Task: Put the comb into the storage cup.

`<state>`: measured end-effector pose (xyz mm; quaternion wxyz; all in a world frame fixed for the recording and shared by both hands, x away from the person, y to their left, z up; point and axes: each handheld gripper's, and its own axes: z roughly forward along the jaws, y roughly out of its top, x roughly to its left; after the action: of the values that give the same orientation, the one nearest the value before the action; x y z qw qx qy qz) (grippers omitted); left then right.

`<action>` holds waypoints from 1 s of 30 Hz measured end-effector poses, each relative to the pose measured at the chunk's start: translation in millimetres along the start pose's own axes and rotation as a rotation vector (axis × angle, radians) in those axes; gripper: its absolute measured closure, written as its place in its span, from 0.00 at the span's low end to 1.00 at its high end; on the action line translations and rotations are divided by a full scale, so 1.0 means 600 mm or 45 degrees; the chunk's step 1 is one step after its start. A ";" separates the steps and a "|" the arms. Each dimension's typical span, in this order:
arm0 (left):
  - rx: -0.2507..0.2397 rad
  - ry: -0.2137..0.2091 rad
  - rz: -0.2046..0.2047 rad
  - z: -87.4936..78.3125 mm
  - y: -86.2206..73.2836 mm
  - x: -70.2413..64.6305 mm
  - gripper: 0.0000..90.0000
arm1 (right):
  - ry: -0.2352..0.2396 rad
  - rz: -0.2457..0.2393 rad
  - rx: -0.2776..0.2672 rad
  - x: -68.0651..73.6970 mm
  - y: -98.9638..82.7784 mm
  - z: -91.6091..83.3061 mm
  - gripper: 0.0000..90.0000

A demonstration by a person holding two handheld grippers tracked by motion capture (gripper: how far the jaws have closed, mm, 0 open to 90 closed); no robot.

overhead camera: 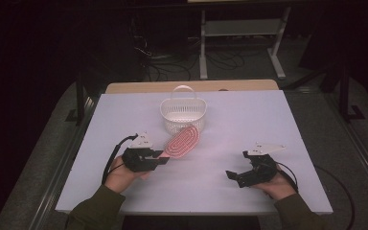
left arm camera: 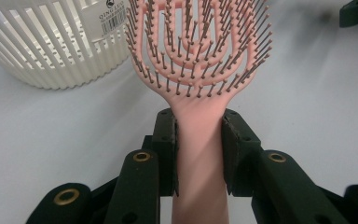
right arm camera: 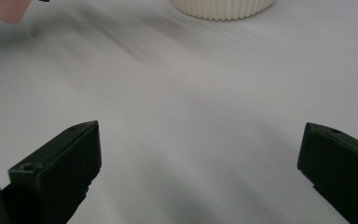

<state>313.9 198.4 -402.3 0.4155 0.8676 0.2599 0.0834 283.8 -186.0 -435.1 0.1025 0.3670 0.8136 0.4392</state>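
The hairbrush [overhead camera: 183, 142] — pink, with an open looped head full of bristles — is held by its handle in the left gripper [overhead camera: 163, 157], and its head slants up toward the white basket [overhead camera: 183, 115], its far end just beside the basket's near wall. In the high view the basket stands at the middle of the white table [overhead camera: 278, 120], its handle upright. The left hand [overhead camera: 122, 175] grips its tool at the near left part of the table. The right gripper [overhead camera: 235, 176] sits well apart at the near right, held by the right hand [overhead camera: 278, 184] low over the bare tabletop, with nothing between its jaws.

In the left gripper view the two black jaws are pressed against either side of the brush's handle, pinching it just below the head. The brush [left arm camera: 199, 70] rises straight up the middle, its bristles facing the camera. The basket [left arm camera: 51, 46] is at the upper left, with a barcode label on its slatted wall, and the white table [left arm camera: 317, 116] lies behind.

In the right gripper view the jaws of the right gripper [right arm camera: 198, 154] are spread wide — one at the lower left, one at the lower right — over bare table [right arm camera: 191, 93]. The foot of the basket [right arm camera: 221, 8] shows at the top edge, and a blurred pink bit [right arm camera: 9, 11] is at the top left corner.
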 end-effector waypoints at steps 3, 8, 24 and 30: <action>0.006 0.005 0.012 0.004 -0.001 -0.002 0.78 | 0.007 0.010 0.000 0.002 0.002 0.001 0.00; -0.003 0.008 0.014 0.007 -0.003 -0.003 0.78 | 0.030 0.033 -0.015 0.006 0.010 0.004 0.00; -0.045 0.008 -0.022 0.002 -0.004 0.002 0.78 | 0.106 0.004 0.028 0.016 0.043 0.009 0.00; -0.062 0.012 -0.035 -0.001 -0.004 0.005 0.78 | 0.136 -0.002 -0.003 0.013 0.064 0.006 0.00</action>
<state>315.2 201.5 -403.7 0.4364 0.8532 0.2717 0.0882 299.6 -165.2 -405.7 0.0596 0.3422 0.8177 0.4590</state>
